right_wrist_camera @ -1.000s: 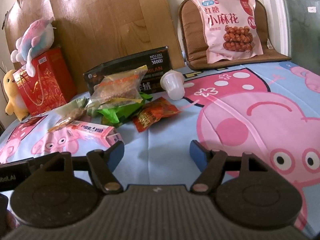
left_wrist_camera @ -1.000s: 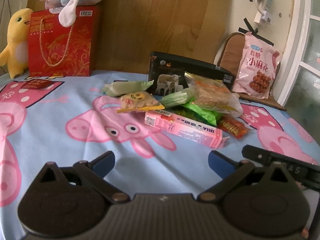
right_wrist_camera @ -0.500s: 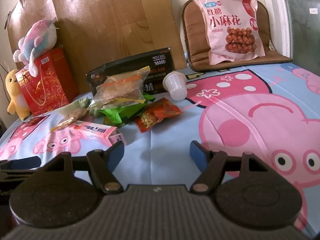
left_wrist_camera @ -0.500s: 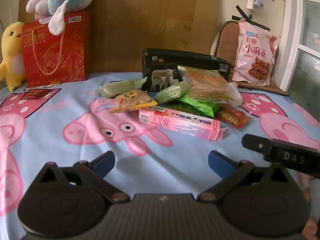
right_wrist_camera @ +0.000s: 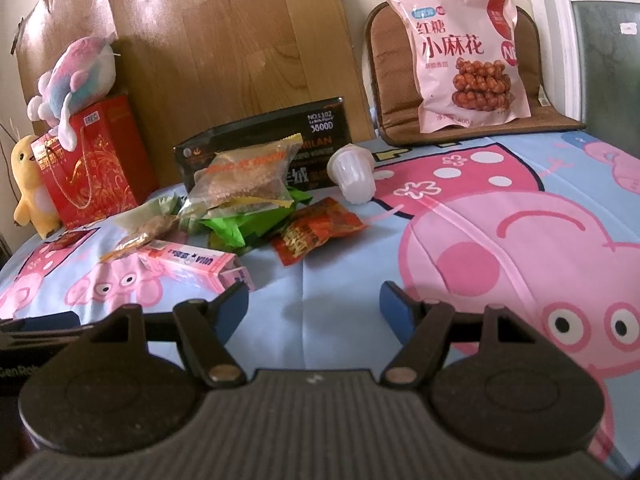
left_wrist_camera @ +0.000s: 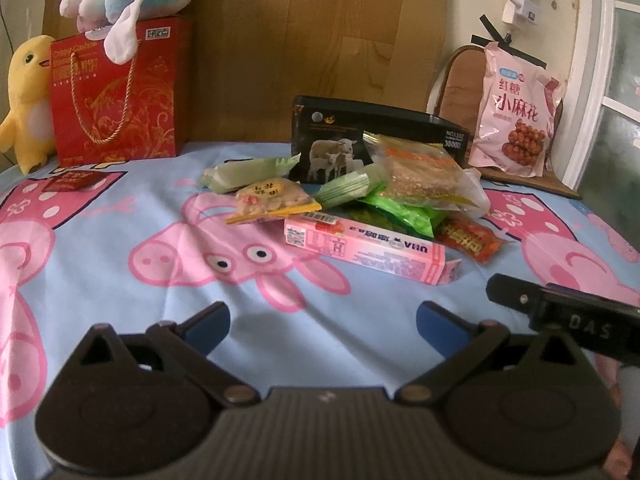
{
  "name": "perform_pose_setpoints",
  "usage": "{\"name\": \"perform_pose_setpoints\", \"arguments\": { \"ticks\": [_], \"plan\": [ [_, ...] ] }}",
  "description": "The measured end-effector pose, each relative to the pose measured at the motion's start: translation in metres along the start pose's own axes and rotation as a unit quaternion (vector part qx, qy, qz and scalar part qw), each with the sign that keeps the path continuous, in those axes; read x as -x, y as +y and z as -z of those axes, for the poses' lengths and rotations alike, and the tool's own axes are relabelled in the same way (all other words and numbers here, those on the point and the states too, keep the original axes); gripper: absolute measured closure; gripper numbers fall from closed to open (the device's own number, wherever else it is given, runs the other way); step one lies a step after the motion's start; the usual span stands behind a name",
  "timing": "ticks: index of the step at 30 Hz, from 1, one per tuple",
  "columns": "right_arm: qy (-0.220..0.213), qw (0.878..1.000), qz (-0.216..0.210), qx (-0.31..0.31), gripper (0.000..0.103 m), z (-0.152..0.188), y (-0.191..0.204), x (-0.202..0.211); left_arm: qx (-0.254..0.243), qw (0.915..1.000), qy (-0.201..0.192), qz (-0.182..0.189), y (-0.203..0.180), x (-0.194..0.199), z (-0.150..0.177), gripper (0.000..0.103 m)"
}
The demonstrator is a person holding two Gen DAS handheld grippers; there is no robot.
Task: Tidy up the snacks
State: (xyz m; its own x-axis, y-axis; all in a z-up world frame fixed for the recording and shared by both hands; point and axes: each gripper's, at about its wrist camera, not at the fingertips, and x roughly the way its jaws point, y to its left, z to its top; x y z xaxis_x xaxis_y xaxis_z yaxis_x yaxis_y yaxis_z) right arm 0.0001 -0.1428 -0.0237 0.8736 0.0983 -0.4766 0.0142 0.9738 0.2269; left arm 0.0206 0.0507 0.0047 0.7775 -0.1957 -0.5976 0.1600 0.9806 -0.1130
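A heap of snacks lies on the cartoon-pig cloth: a long pink box (left_wrist_camera: 362, 247) (right_wrist_camera: 192, 265), green packets (left_wrist_camera: 400, 212) (right_wrist_camera: 248, 226), a clear bag of brown bars (left_wrist_camera: 424, 176) (right_wrist_camera: 244, 178), a red packet (left_wrist_camera: 468, 238) (right_wrist_camera: 316, 230), a pale green bar (left_wrist_camera: 248, 172) and a small bag of pale sweets (left_wrist_camera: 268, 198). A white jelly cup (right_wrist_camera: 353, 174) stands right of the heap. Both grippers hover near the front, short of the heap. My left gripper (left_wrist_camera: 322, 322) is open and empty. My right gripper (right_wrist_camera: 314, 306) is open and empty too.
A black box (left_wrist_camera: 376, 140) (right_wrist_camera: 264, 148) stands behind the heap. A red gift bag (left_wrist_camera: 116, 92) with a plush on top and a yellow plush (left_wrist_camera: 24, 100) sit back left. A big pink snack bag (right_wrist_camera: 460, 56) leans on a brown cushion (right_wrist_camera: 394, 80) back right.
The left wrist view has levelled slightly, as if rolled a little. Both grippers stay in place with jaws unchanged, and the snacks have not moved.
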Motion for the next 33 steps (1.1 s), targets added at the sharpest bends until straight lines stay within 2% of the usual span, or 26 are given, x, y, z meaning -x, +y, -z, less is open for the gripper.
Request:
{"name": "perform_pose_setpoints", "arguments": {
  "ticks": [12, 33],
  "plan": [
    [0.007, 1.000, 0.004, 0.003, 0.028, -0.0008, 0.0011, -0.0029, 0.010, 0.9999, 0.006, 0.003, 0.0030, -0.0025, -0.0014, 0.000],
    [0.001, 1.000, -0.008, -0.010, 0.028, -0.0007, -0.0038, 0.0001, 0.011, 0.9998, 0.006, -0.013, 0.0030, -0.0036, -0.0011, 0.000]
  ]
}}
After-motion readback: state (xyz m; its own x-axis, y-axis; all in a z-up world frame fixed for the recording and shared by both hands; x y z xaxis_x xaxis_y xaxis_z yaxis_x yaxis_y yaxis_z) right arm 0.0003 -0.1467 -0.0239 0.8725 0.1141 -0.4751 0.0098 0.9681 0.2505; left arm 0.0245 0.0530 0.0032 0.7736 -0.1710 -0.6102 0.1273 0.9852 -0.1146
